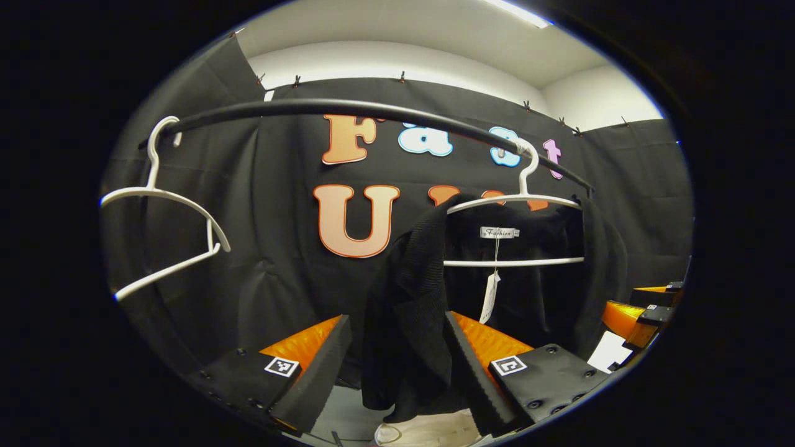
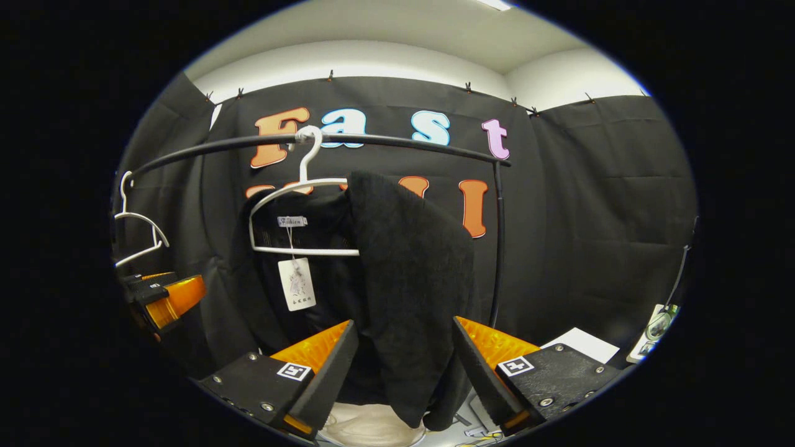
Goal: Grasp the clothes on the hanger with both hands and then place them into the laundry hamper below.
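Both grippers, left gripper (image 1: 397, 366) and right gripper (image 2: 404, 366), gape around the black garment (image 2: 404, 267), not clenched; pulling unevenly could snag the hanger (image 2: 298, 217).

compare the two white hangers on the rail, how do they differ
The left hanger is bare; the right hanger carries the black garment with a tag. The left hanger hangs tilted and turned askew; the right hanger hangs level, facing the cameras. Both are white and hook over the same black rail.
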The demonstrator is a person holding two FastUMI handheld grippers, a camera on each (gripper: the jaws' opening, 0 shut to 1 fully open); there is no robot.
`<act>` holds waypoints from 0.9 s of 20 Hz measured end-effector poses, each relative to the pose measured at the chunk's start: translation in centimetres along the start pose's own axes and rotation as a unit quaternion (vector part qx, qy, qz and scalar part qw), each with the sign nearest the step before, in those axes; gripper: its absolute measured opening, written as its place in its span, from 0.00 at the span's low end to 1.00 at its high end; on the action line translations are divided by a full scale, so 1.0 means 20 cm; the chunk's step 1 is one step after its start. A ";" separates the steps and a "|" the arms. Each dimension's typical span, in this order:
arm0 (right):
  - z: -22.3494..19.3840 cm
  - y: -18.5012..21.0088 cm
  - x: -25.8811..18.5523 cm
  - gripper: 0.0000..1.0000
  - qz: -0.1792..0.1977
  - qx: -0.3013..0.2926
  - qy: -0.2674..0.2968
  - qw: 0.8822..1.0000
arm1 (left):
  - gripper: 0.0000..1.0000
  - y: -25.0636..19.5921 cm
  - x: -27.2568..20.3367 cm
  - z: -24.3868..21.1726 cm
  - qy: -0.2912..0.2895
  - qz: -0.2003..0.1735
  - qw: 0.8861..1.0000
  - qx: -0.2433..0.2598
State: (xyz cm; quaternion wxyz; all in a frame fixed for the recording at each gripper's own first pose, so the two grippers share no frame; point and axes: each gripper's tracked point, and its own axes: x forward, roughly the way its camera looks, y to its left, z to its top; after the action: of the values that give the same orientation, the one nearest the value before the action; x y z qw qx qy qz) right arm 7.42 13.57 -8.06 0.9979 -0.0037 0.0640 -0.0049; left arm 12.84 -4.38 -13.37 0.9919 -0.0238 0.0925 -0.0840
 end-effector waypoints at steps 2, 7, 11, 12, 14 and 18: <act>-0.04 0.02 0.07 0.94 -0.006 0.003 0.005 1.000 | 0.97 -0.02 0.08 -0.04 0.008 -0.006 1.000 -0.004; -0.09 0.03 0.23 0.93 -0.042 -0.006 0.002 0.999 | 0.94 -0.09 0.25 -0.13 0.017 -0.023 1.000 -0.006; -0.11 0.01 0.32 0.94 -0.070 -0.014 -0.002 0.997 | 0.97 -0.13 0.37 -0.18 0.022 -0.022 0.999 -0.008; -0.12 0.00 0.33 0.94 -0.075 -0.013 -0.003 0.997 | 0.97 -0.14 0.40 -0.19 0.021 -0.020 1.000 -0.010; -0.13 -0.01 0.38 0.93 -0.081 -0.013 -0.005 0.997 | 0.97 -0.14 0.47 -0.20 0.020 -0.014 1.000 -0.010; -0.13 -0.03 0.41 0.81 -0.077 -0.013 -0.006 0.997 | 0.99 -0.17 0.55 -0.21 0.019 -0.018 1.000 -0.006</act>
State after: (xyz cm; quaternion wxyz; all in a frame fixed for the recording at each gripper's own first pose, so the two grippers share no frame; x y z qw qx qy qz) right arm 15.23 12.94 -11.66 0.9948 -0.0219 0.0580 -0.0811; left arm 22.19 -9.72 -19.26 0.9881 -0.0303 0.1110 -0.1017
